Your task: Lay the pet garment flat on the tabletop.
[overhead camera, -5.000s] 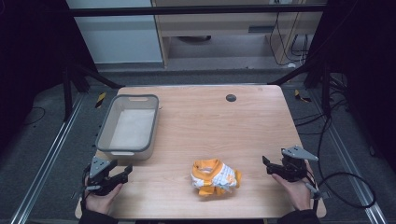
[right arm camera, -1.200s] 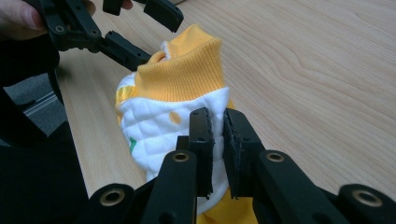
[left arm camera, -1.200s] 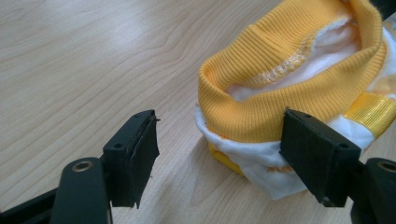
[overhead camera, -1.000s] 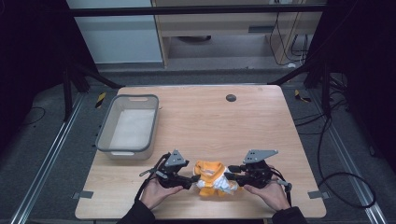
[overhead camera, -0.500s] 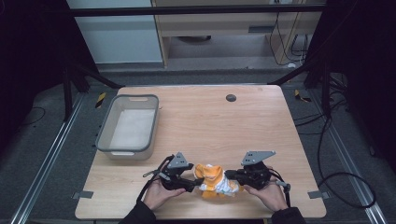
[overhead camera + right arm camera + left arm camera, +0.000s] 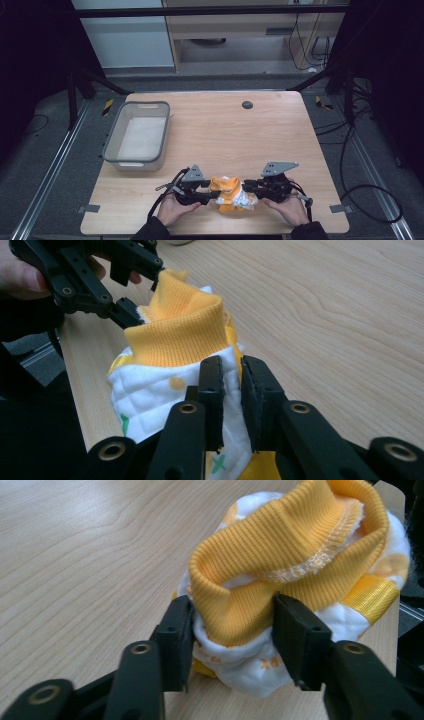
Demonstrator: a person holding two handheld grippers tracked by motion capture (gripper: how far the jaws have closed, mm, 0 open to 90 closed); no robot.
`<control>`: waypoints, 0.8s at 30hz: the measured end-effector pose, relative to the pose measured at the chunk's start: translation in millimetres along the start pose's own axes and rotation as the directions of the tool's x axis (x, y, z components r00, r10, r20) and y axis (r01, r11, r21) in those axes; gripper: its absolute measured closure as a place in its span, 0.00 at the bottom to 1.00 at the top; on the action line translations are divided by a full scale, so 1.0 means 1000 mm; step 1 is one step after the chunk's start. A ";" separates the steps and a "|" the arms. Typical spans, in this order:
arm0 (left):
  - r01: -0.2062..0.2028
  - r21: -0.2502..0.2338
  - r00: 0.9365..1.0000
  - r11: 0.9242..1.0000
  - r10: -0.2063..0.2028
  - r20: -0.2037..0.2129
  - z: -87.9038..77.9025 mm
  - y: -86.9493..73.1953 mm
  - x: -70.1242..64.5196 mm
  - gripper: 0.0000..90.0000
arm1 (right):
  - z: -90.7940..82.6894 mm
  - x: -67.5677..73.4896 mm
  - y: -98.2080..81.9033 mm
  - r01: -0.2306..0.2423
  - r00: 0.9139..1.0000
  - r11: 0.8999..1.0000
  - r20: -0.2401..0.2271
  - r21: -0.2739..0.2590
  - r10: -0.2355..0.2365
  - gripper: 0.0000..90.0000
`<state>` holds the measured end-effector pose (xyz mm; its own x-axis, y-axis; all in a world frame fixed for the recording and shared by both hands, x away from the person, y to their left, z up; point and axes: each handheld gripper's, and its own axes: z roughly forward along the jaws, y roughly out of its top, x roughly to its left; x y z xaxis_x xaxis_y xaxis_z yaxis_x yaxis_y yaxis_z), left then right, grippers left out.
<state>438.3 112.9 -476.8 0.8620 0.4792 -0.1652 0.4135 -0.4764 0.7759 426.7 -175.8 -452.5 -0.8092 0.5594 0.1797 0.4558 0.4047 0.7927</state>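
The garment (image 6: 231, 194), a soft, light, crumpled bundle of orange ribbing and white quilted cloth, lies between both claws near the table (image 6: 280, 130) front edge. Left gripper (image 6: 232, 625), jaws just closing, clamps the ribbed fold. Right gripper (image 6: 232, 390), jaws just easing apart, pinches a thin quilted edge. It will likely sag and stretch; the ribbed hem looks like the firmest hold.

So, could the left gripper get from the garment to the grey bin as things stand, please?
Probably yes: the bin sits up and left of the left gripper, with bare table between. The jaws have just been closing around the garment, so it would likely come along.
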 end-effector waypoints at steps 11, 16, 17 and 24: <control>0.024 0.025 1.000 0.999 -0.024 -0.019 -0.005 0.003 -0.007 0.77 | -0.007 0.004 -0.003 0.015 0.997 0.999 -0.073 -0.044 -0.019 0.60; 0.038 0.026 0.999 0.999 -0.037 -0.029 -0.007 0.004 -0.010 0.79 | -0.005 0.008 -0.004 0.040 0.996 0.999 -0.084 -0.028 -0.043 0.67; 0.038 0.026 0.999 0.999 -0.037 -0.029 -0.007 0.004 -0.010 0.79 | -0.005 0.008 -0.004 0.040 0.996 0.999 -0.084 -0.028 -0.043 0.67; 0.051 -0.007 0.998 0.999 -0.052 -0.036 -0.016 0.007 -0.012 0.81 | -0.009 0.007 -0.002 0.036 0.997 0.999 -0.072 -0.018 -0.037 0.94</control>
<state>425.8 115.5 -459.2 0.8282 0.5297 -0.1828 0.4551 -0.4456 0.7709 416.9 -179.4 -447.9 -0.8501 0.4903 0.1921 0.4201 0.4116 0.8088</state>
